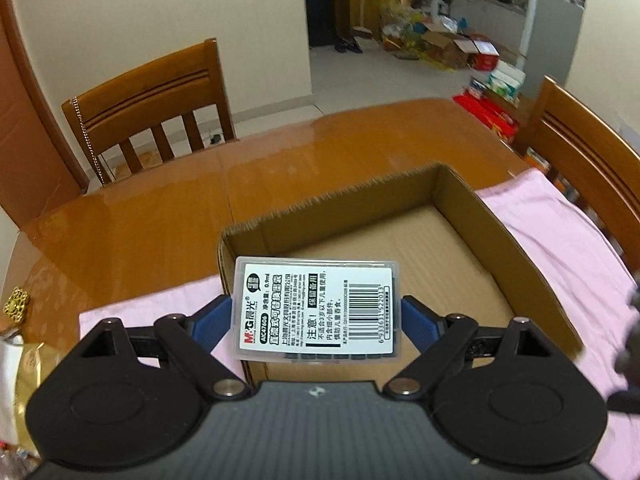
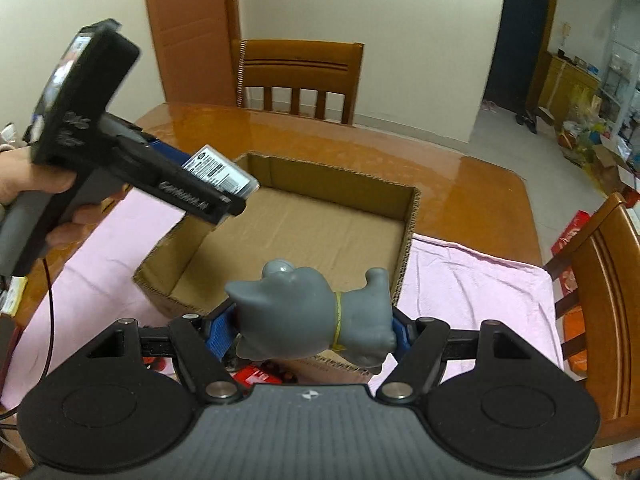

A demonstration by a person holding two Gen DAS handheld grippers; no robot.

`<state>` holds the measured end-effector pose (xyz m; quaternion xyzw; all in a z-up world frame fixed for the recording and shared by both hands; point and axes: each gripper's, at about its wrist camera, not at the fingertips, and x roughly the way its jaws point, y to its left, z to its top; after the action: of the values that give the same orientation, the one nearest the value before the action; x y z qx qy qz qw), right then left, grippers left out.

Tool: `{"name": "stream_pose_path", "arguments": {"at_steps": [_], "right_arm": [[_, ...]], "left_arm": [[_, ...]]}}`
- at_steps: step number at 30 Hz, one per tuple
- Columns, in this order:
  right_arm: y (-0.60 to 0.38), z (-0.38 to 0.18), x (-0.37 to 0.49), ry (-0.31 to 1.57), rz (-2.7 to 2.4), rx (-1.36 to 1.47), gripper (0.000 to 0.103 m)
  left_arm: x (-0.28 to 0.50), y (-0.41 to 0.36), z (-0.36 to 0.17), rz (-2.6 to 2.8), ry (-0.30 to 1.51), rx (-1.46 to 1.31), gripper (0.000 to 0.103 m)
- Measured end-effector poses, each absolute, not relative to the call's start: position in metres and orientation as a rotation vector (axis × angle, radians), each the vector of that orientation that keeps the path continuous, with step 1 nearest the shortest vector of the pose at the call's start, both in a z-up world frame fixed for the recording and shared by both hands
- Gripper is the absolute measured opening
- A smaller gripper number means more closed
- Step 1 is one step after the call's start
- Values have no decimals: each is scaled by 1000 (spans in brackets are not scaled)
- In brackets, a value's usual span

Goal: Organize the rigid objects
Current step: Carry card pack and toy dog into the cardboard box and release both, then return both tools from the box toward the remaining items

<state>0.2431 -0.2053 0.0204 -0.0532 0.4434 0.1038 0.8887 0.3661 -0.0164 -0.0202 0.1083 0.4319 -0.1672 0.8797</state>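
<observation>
My left gripper (image 1: 316,316) is shut on a clear plastic refill case (image 1: 317,307) with a white barcode label, held above the near left corner of an open cardboard box (image 1: 472,204). In the right wrist view that case (image 2: 219,171) shows in the left gripper (image 2: 234,200), which a hand holds over the box's left wall. My right gripper (image 2: 314,330) is shut on a grey rubber animal toy (image 2: 312,312) with a yellow collar, just above the near wall of the box (image 2: 412,220). The box floor is bare.
The box stands on a pink cloth (image 2: 472,280) spread over a glossy wooden table (image 1: 160,208). Wooden chairs (image 1: 156,104) stand at the far side and at the right (image 2: 608,280). A red packet (image 2: 256,374) lies under the right gripper. Gold items (image 1: 16,304) sit at the table's left edge.
</observation>
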Motion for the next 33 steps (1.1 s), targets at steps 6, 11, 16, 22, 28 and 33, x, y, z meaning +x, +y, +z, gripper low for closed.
{"name": "stream_pose_path", "arguments": {"at_steps": [6, 11, 16, 22, 28, 33], "right_arm": [[-203, 14, 255, 953, 171, -111, 77], [-199, 6, 268, 975, 168, -111, 77], [-196, 2, 287, 988, 183, -110, 77], [-184, 2, 324, 979, 223, -143, 77], [-181, 0, 362, 904, 206, -133, 103], [-182, -3, 364, 901, 212, -126, 103]], "left_arm": [[368, -4, -26, -360, 872, 187, 94], [344, 12, -20, -346, 834, 196, 98], [322, 34, -16, -292, 810, 174, 100], [303, 60, -16, -225, 829, 102, 101], [288, 76, -18, -135, 842, 45, 101], [275, 83, -24, -101, 857, 40, 101]]}}
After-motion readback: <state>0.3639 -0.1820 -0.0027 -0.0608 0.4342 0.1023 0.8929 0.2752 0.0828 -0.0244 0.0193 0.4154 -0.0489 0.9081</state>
